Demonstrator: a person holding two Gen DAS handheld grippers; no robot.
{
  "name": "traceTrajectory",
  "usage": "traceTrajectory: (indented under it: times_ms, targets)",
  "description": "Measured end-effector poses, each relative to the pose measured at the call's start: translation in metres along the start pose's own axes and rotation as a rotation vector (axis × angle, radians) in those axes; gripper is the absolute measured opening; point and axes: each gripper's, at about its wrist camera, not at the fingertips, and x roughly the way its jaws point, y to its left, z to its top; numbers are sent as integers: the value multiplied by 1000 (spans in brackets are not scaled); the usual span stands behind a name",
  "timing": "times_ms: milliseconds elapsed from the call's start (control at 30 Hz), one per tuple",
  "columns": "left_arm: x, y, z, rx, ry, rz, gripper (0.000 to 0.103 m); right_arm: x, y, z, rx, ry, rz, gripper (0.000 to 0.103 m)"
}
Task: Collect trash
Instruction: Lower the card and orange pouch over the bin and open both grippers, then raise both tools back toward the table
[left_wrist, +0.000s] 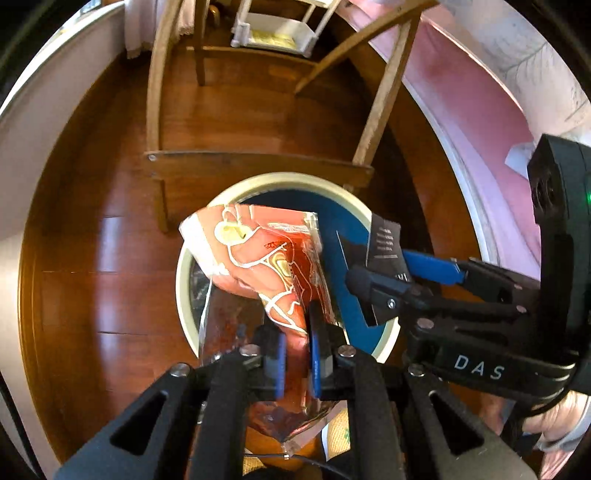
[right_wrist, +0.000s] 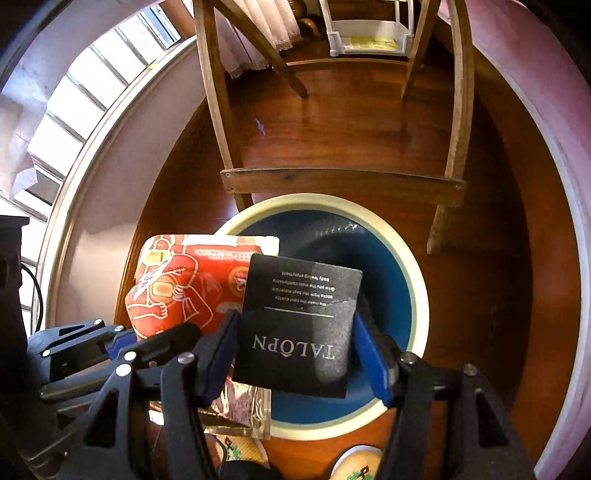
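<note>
While fingers (right_wrist: 364, 350) flank it, black packet (right_wrist: 301, 325) hangs.

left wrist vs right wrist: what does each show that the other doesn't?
Left wrist only: the hand on the right gripper's handle, the DAS lettering on that gripper, and the left gripper's blue pads on the red snack pouch.

Right wrist only: the window at left, the TALOPN print on the black packet, and a slipper at the bottom edge.

Both: pouch and packet held over the blue-lined bin, the wooden chair legs, the wood floor.
</note>
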Motion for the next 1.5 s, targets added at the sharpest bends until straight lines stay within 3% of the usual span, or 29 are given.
traceTrajectory:
  times_ms: [67,133,200,333,600,733,900,1033,1233,1500]
  targets:
    - [5,4,4,2,0,8,22,3,0,2,-5,-4,-8,62]
    - [7,9,5,-14,-4,13,54,5,-1,0,-3,-8,-13,62]
    - [5,18,4,-46,-23,16,75,7,-4,1,3,-13,-16,62]
    - [4,32,5,-103,-21,1,76,10,-3,2,-8,-25,-17,62]
    - [-12,49,-5,-202,-24,52,76,18,6,6,-30,-19,-41,64]
    - [-36,49,-8,-215,-45,94,76,9,11,7,-20,-18,-64,83]
    - [-83,34,0,-207,-52,142,76,-27,19,14,11,-29,-76,83]
    - [-134,15,9,-232,-51,152,76,-84,29,18,41,-33,-67,83]
    - [-251,-25,32,-209,-81,164,80,-204,57,23,69,-38,-64,83]
    - [-412,-72,69,-67,-216,162,93,-367,102,53,71,-186,-63,83]
